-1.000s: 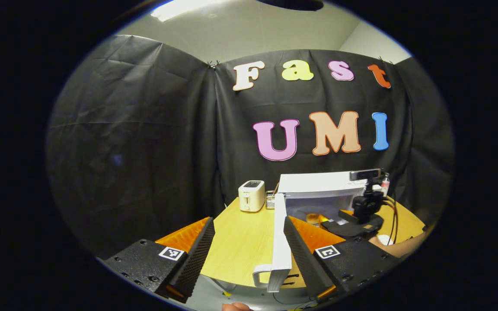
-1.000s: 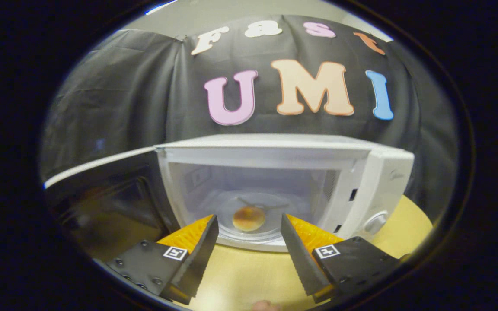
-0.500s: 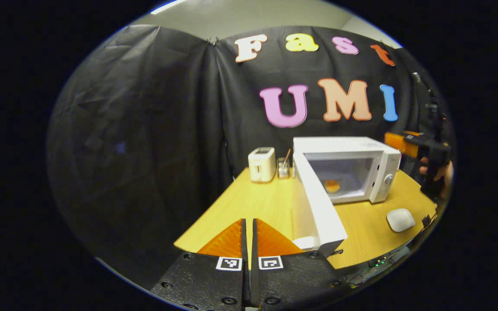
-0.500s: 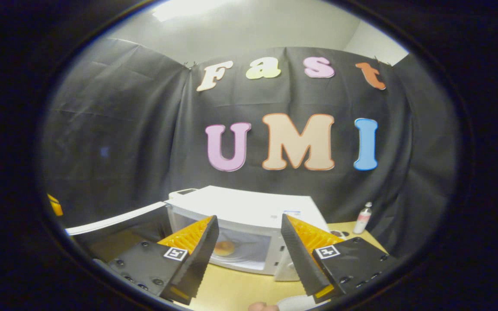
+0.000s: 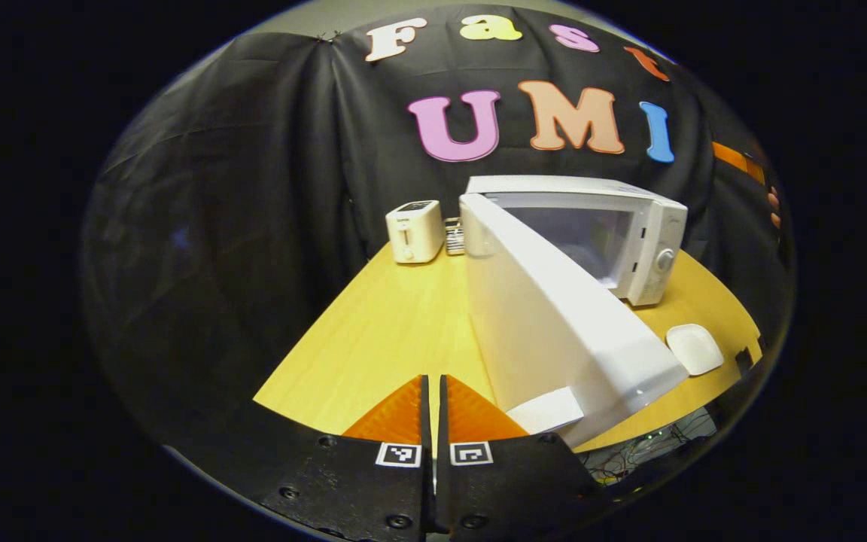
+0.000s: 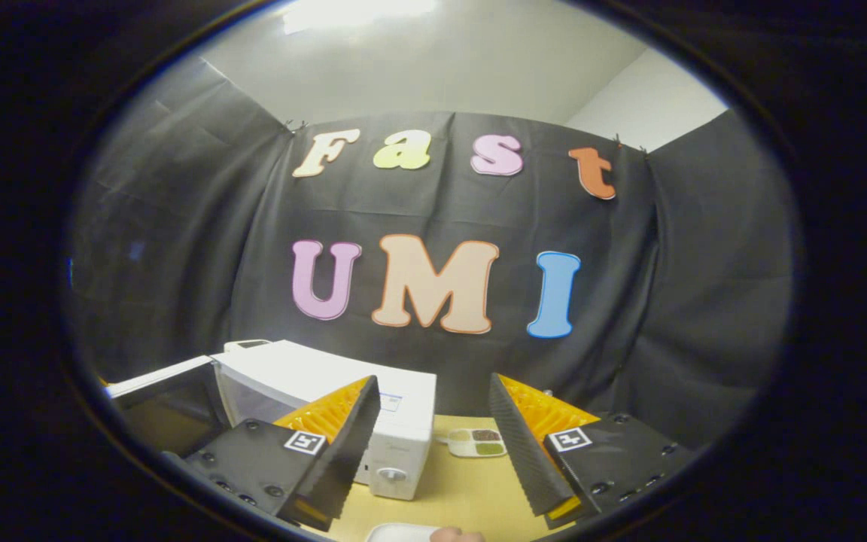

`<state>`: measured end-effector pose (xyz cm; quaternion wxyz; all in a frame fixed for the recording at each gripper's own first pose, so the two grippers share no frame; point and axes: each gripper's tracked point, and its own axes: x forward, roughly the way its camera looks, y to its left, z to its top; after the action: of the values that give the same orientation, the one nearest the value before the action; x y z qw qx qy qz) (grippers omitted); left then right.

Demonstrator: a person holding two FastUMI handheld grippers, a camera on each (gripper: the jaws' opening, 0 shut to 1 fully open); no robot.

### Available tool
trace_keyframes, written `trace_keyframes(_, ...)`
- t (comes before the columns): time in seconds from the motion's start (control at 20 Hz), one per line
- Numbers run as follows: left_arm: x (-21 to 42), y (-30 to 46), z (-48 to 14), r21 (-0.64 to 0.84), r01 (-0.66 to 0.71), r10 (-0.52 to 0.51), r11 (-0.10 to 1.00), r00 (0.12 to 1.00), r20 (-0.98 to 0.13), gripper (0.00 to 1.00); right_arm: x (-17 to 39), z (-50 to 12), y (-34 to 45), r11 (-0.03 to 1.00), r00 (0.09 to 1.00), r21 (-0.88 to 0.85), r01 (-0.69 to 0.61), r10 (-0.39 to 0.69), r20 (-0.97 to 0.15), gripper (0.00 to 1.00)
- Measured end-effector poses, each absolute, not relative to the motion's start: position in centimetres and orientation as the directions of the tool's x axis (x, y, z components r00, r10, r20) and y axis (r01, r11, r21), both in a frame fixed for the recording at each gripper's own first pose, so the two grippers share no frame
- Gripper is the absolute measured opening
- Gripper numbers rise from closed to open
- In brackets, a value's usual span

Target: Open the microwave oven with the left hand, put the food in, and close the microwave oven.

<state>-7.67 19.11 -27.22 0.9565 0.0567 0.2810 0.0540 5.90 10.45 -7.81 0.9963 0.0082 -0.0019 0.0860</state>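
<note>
One microwave oven [image 5: 629, 226] stands at the table's [image 5: 396, 316] far edge, its rigid hinged door [image 5: 554, 331] half open toward the near edge. Left gripper [image 5: 433, 410], fingers pressed together and empty, sits beside the door's free edge, probably the best place to push. Right gripper [image 6: 433, 436] hangs wide open, empty.

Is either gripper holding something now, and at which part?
Nothing is held. The left gripper is shut on nothing, beside the microwave door. The right gripper is open and empty.

Left gripper [image 5: 433, 391]: your fingers are pressed together, just outside the microwave door [image 5: 554, 324].
Right gripper [image 6: 433, 436]: your fingers are spread, raised above the microwave door.
</note>
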Motion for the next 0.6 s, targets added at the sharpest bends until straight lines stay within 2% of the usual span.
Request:
trace_keyframes(0.1, -6.9, 16.4, -27.7, 0.142, -0.023, 0.096, 0.990, 0.838, -0.537, 0.00, 6.2, -7.3, 9.0, 0.988, 0.988, 0.012, -0.152, 0.152, 0.016, 0.91)
trace_keyframes(0.2, -6.0, 13.2, -28.2, 0.155, 0.032, 0.058, 0.987, 0.836, -0.545, 0.00, 6.5, -7.0, 7.7, 0.990, 0.990, 0.012, -0.142, 0.142, 0.018, 0.87)
trace_keyframes(0.6, -0.3, 2.6, -28.8, 0.183, 0.269, -0.132, 0.946, 0.831, -0.540, 0.00, 7.4, -7.7, 1.9, 0.997, 0.997, -0.014, -0.078, 0.078, 0.008, 0.88)
